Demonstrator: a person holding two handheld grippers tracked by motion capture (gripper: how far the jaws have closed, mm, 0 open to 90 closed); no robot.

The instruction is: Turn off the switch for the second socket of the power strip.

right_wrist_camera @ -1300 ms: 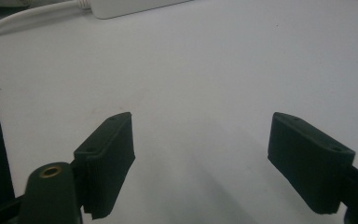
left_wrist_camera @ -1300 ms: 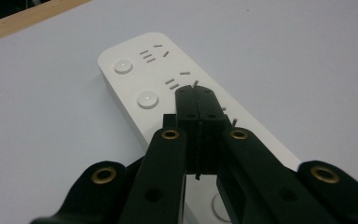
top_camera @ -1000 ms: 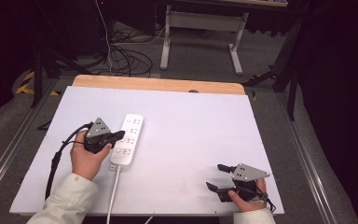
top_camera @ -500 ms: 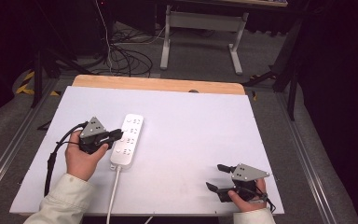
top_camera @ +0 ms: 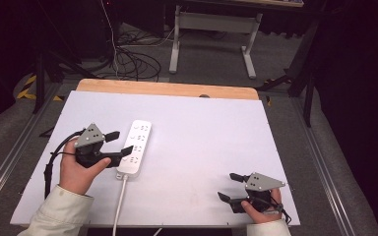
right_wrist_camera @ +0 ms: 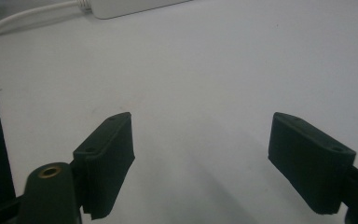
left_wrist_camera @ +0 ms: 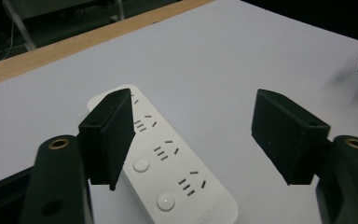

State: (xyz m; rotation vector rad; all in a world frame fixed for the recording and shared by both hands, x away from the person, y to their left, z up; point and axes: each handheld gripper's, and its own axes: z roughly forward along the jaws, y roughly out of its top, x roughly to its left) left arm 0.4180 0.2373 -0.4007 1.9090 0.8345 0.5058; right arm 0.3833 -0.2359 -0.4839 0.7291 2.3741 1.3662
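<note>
Claws first: the left claw (top_camera: 119,142) sits at about nine o'clock on the white table (top_camera: 202,123), held in a hand with a pale sleeve, and its two black jaws have just been opening. They now stand wide apart with nothing gripped between them. In the left gripper view the white oblong plastic power strip (left_wrist_camera: 168,163) lies flat on the table beneath and beyond that gap, one jaw overlapping its near long edge, the pads not pressing on it. From the high view the power strip (top_camera: 135,147) lies just beside the left claw's tips, long axis running roughly from six to twelve o'clock, with its white cable (top_camera: 120,201) trailing off toward six o'clock and over the near table edge. The right claw (top_camera: 229,187) rests low near five o'clock, well apart from the strip, jaws spread wide and empty over bare table. In the right gripper view a corner of the strip and its cable show at eleven o'clock.
</note>
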